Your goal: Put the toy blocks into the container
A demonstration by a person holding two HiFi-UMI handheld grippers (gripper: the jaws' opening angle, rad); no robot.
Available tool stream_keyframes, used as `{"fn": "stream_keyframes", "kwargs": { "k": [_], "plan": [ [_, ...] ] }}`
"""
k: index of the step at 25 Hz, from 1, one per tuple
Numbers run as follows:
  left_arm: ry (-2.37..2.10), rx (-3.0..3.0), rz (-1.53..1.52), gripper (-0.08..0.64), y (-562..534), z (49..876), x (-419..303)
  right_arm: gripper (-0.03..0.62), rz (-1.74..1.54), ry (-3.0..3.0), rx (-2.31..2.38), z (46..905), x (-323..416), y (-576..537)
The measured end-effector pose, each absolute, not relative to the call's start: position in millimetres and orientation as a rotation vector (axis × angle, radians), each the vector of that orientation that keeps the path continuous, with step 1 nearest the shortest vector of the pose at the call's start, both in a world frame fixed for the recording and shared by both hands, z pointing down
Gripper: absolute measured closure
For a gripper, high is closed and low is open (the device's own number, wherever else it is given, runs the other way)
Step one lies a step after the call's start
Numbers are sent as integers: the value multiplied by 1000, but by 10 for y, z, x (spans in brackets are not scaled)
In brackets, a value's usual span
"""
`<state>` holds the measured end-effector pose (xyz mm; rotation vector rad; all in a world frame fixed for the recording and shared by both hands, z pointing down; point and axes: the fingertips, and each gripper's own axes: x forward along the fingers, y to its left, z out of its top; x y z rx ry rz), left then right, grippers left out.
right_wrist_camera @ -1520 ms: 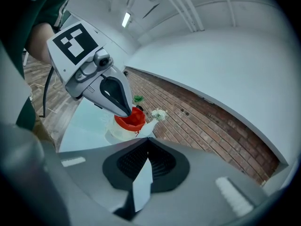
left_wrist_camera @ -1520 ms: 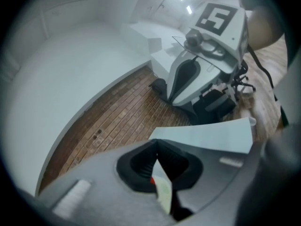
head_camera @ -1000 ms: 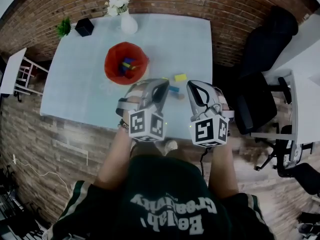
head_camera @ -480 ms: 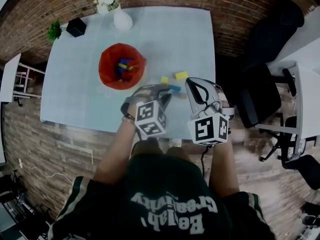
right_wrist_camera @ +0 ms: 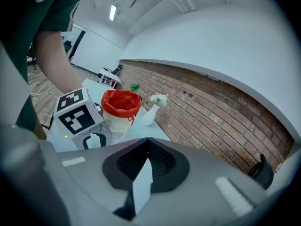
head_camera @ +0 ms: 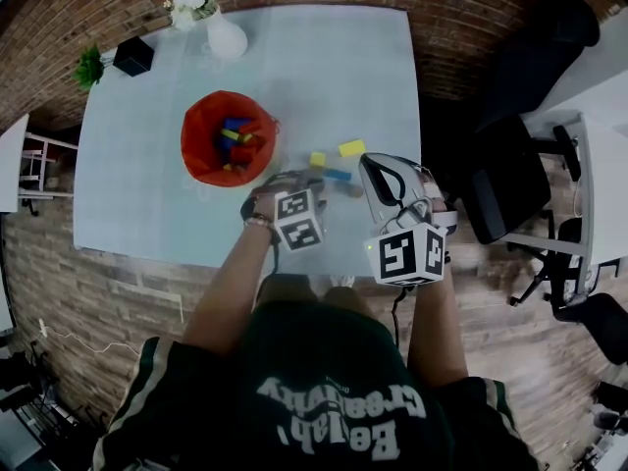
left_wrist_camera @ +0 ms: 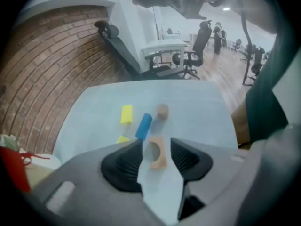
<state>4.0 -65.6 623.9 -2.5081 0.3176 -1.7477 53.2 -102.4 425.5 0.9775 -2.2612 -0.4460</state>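
Observation:
The red container (head_camera: 201,135) stands on the pale blue table (head_camera: 324,57) with several blocks inside. Loose blocks lie to its right: a yellow block (head_camera: 351,148), a small yellow one (head_camera: 317,159), a blue one (head_camera: 338,175). My left gripper (head_camera: 306,180) points steeply down at them. In the left gripper view its jaws (left_wrist_camera: 156,142) have just been opening and stand open around a tan arch block (left_wrist_camera: 158,153) on the table, pads apart from it. Beyond lie the blue block (left_wrist_camera: 144,126), yellow block (left_wrist_camera: 126,114) and a tan cylinder (left_wrist_camera: 162,110). My right gripper (head_camera: 373,170) hovers beside them, shut and empty (right_wrist_camera: 148,139).
A white vase of flowers (head_camera: 221,35) and a small potted plant (head_camera: 90,67) with a black box (head_camera: 132,55) stand at the table's far left. A black office chair (head_camera: 510,175) is to the right. A brick wall runs behind the table.
My left gripper has dropped toward the table and tipped downward over the loose blocks, and its jaws have opened. The right gripper has drifted slightly lower.

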Motion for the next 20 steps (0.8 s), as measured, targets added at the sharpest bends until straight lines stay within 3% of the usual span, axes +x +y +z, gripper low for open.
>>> {"fn": "stream_keyframes", "kwargs": {
  "k": [14,17,20],
  "plan": [
    [220,-2523,-1884,377,-710,6692,5,586,-396,-2246,977,4388,553,-1166],
    [220,-2504,-1895,472,-685,6775,-5,586,-399,-2248,973,4392,549,-1174],
    [218,-2507,-1894,479,-677,6774,2,586,-402,-2247,965,4403,544,-1169]
  ]
}}
